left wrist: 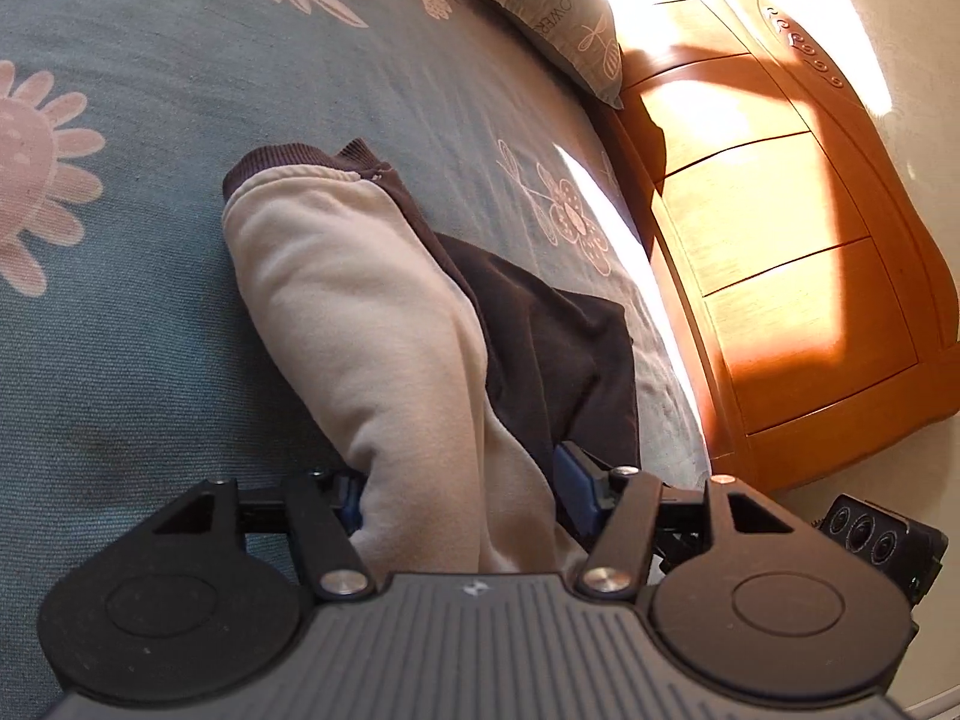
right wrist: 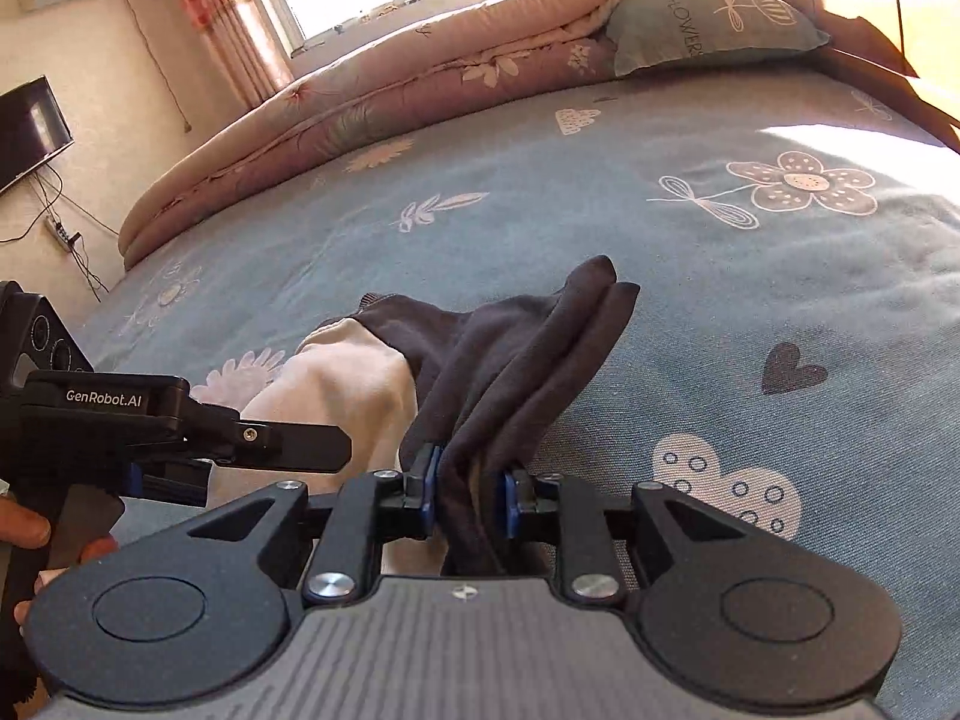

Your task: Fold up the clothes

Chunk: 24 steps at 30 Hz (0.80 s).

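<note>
On the bed, on a blue-grey bedspread point(right wrist: 690, 276) printed with pink flowers and hearts, lies one garment point(left wrist: 360, 312), cream on one side and dark brown on the other, with a ribbed brown cuff at the far end. It sits near the bed edge on the headboard side, part lifted off the cover at the near end by both tools

Left gripper point(left wrist: 462, 489): jaws fairly wide, cream sleeve-like part bunched between them. Blue pad on one side touches the cloth; the other pad has dark fabric against it. Cannot tell if the pads actually press, the fabric just fills the gap

Right gripper point(right wrist: 468, 495): jaws narrow, clamped on a gathered fold of the dark brown fabric, blue pads pressing both sides. Cloth rises from the pinch to a peaked fold further out, then drops to the bedspread

In the right wrist view the left tool comes in from the left side, just beside the cream part, with fingers of a hand point(right wrist: 24, 531) wrapped on its handle

Background: folded quilt point(right wrist: 372, 96) along the far side, blue pillow point(right wrist: 708, 18) lettered FLOWER next to it, orange wooden headboard point(left wrist: 798, 252) in sun patches, window with curtains, TV point(right wrist: 30, 126) on the wall at left
</note>
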Tool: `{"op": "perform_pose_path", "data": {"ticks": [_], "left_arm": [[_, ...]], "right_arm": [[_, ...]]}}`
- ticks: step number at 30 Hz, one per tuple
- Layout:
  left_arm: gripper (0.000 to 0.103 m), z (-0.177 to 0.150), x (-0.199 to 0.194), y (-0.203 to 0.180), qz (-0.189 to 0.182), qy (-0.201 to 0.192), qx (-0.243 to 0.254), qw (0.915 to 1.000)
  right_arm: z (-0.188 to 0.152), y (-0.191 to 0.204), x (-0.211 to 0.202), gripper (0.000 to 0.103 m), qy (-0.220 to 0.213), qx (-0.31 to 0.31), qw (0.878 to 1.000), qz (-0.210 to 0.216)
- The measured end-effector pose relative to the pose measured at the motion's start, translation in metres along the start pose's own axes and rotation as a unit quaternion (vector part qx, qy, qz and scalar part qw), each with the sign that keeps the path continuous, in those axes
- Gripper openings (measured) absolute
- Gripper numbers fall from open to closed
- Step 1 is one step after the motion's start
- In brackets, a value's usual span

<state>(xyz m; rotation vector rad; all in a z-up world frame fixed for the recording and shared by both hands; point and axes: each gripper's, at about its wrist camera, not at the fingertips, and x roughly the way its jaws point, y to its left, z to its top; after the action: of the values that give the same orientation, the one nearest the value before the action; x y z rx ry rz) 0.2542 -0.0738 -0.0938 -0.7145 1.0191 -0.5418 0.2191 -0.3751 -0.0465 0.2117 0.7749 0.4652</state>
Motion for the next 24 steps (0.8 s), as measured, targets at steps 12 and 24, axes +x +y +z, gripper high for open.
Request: {"op": "perform_pose_path", "data": {"ticks": [12,24], "left_arm": [[0.058,-0.001,0.004,-0.058,-0.059,0.005,0.027,0.9979],[0.058,-0.001,0.095,-0.149,-0.120,0.069,0.075,0.9875]], "right_arm": [[0.013,-0.009,-0.044,0.031,-0.058,0.001,0.998,-0.019],[0.035,-0.084,-0.096,0.033,-0.109,0.030,0.988,-0.105]]}}
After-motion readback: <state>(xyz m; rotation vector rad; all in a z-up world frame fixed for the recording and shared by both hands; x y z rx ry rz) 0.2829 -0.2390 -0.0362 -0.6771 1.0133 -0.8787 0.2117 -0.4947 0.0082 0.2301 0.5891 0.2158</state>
